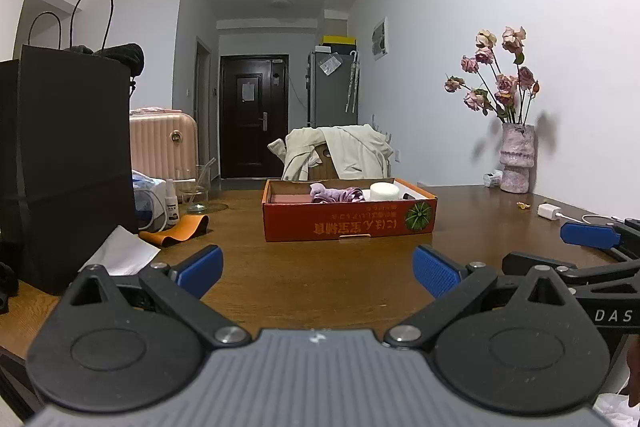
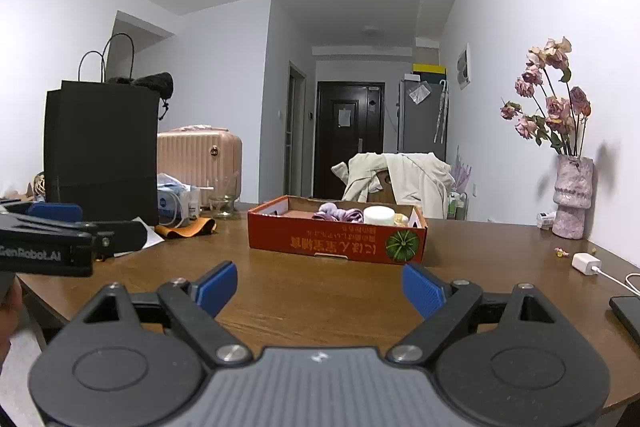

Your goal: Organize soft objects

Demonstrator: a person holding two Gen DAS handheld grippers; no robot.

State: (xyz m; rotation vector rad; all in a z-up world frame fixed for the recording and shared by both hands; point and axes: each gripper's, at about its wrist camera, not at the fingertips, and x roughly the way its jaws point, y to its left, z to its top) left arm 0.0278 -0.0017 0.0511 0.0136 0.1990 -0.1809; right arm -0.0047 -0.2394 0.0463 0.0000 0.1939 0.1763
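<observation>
Wooden table (image 1: 320, 267), box (image 1: 348, 219) beyond both grippers (agape)

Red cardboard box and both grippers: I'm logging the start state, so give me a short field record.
box: red cardboard box, open, on wooden table
contents: purple cloth, white round jar
left gripper: open, empty, short of the box
right gripper: open, empty, short of the box
nearby: black paper bag, vase of dried roses
</observation>
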